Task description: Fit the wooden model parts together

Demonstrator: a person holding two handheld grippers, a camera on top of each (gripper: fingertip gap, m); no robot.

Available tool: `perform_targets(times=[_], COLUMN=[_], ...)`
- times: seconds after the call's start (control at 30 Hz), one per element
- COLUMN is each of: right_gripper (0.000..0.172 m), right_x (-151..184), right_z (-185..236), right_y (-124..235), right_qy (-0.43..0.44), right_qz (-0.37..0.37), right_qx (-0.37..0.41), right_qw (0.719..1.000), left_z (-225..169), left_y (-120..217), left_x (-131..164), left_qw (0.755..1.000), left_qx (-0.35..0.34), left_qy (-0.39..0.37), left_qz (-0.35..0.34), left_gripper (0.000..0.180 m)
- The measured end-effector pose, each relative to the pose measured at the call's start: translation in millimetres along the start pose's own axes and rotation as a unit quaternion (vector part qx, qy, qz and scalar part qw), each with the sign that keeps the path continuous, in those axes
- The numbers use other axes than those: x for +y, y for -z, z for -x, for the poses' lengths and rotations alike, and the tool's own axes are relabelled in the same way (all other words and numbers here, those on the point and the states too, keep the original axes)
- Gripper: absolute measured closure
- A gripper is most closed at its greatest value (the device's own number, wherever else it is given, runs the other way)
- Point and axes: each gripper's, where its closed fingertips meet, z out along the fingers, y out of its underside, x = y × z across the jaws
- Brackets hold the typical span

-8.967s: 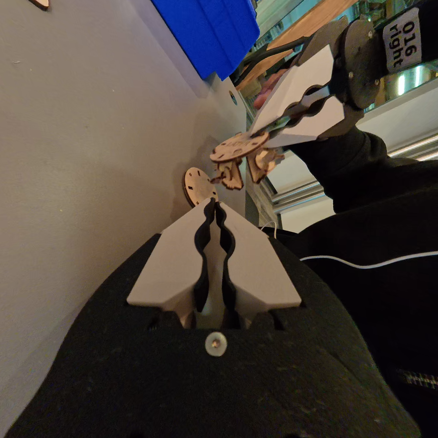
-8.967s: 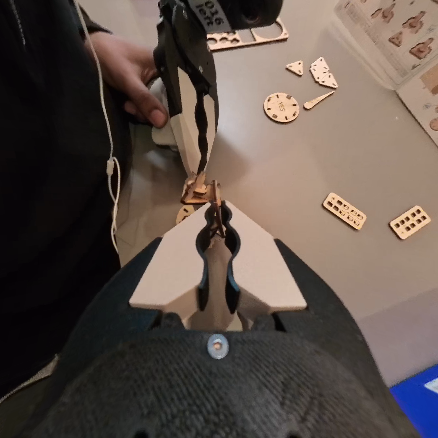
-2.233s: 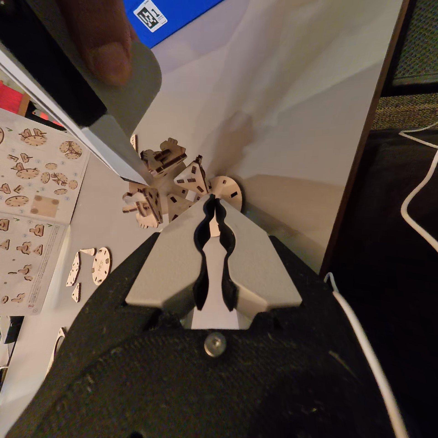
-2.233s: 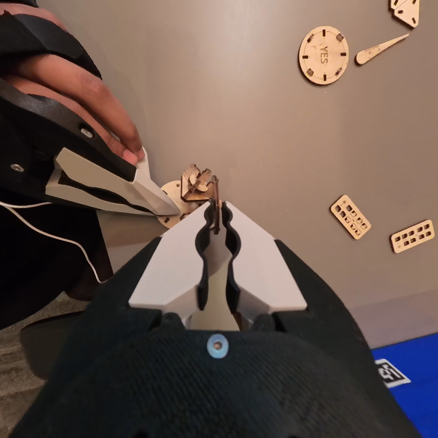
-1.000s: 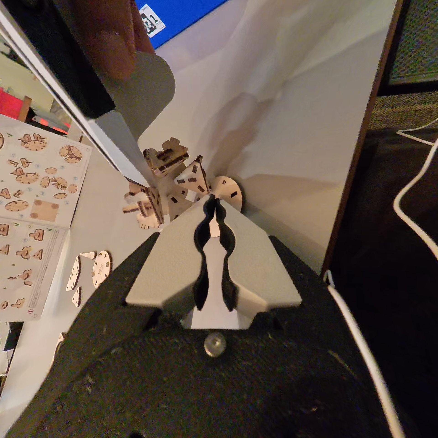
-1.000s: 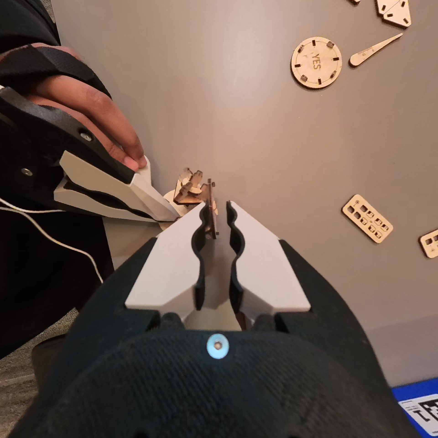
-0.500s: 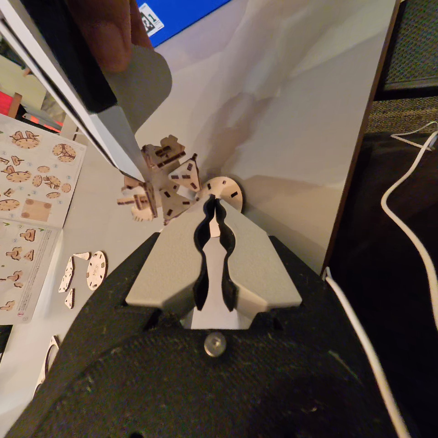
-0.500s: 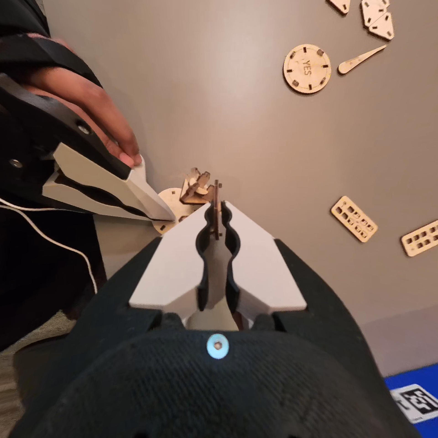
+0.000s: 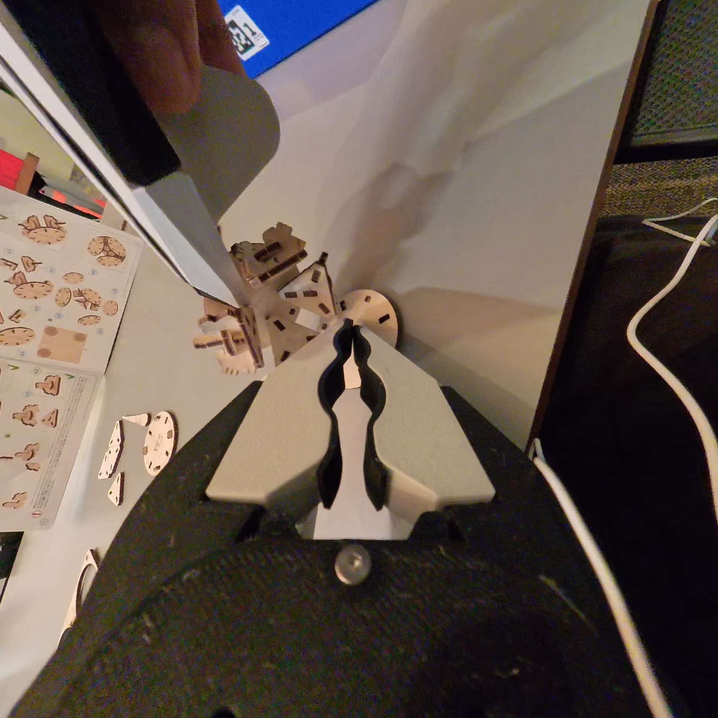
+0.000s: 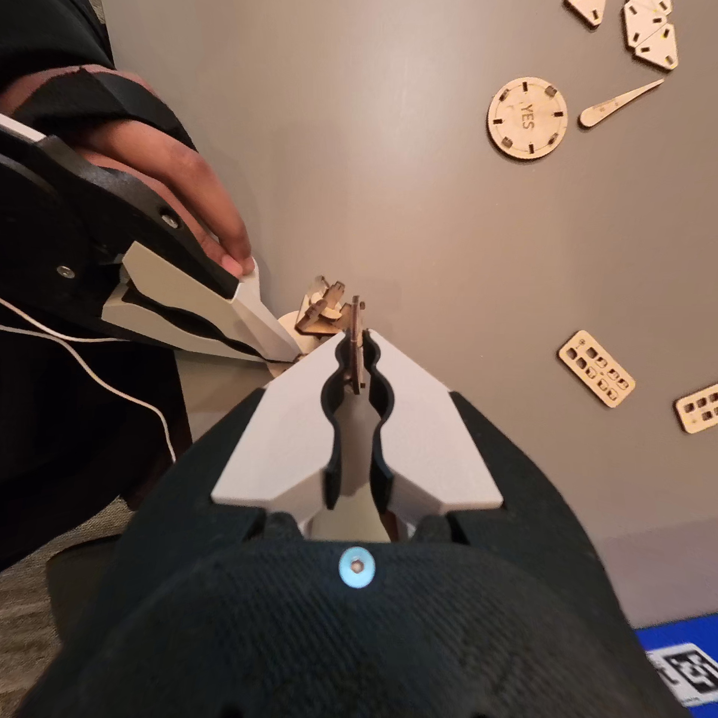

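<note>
My right gripper point(image 10: 354, 336) is shut on a thin plate of a small wooden puzzle assembly point(image 10: 322, 311) and holds it edge-on just above the grey table point(image 10: 427, 194). In the left wrist view this gripper point(image 9: 221, 291) comes in from the upper left with the assembly point(image 9: 279, 287) at its tip. My left gripper point(image 9: 351, 324) is shut, and its tips rest at a round slotted wooden disc point(image 9: 373, 311) that lies flat on the table beside the assembly. The right wrist view shows the left gripper point(image 10: 281, 351) low on the disc point(image 10: 287, 324), with a person's hand point(image 10: 186, 186) on it.
Loose wooden parts lie on the table: a round disc point(image 10: 526, 116), a pointer point(image 10: 617, 103), triangles point(image 10: 652, 42) and slotted rectangles point(image 10: 596, 367). An instruction sheet point(image 9: 46, 311) lies at the left. A blue bin point(image 9: 295, 23) stands beyond. The table edge point(image 9: 575, 233) and a white cable point(image 9: 660, 349) are close by. About 6 cm separates my left fingertips from my right. The round disc point(image 10: 526, 116) is about 20 cm from both grippers' fingertips. The left camera catches it too, in the left wrist view point(image 9: 159, 445).
A second ago my right jaws stood open around the assembly's plate; they have since closed on it and still hold it. My left gripper stayed shut at the disc.
</note>
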Motion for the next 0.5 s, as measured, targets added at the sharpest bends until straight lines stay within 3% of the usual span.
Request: perform_targets(times=[0.5], right_gripper=[0.168], right_x=[4.6], right_z=[-1.0], right_y=[-2.8], right_qy=[-0.009], right_qz=[0.032], right_qx=[0.007], right_qw=[0.999], left_z=[0.1], left_y=[-0.1], left_x=[0.2], left_qw=[1.000], left_qx=[-0.001], left_qy=[-0.001], left_qz=[0.000], left_gripper=[0.180])
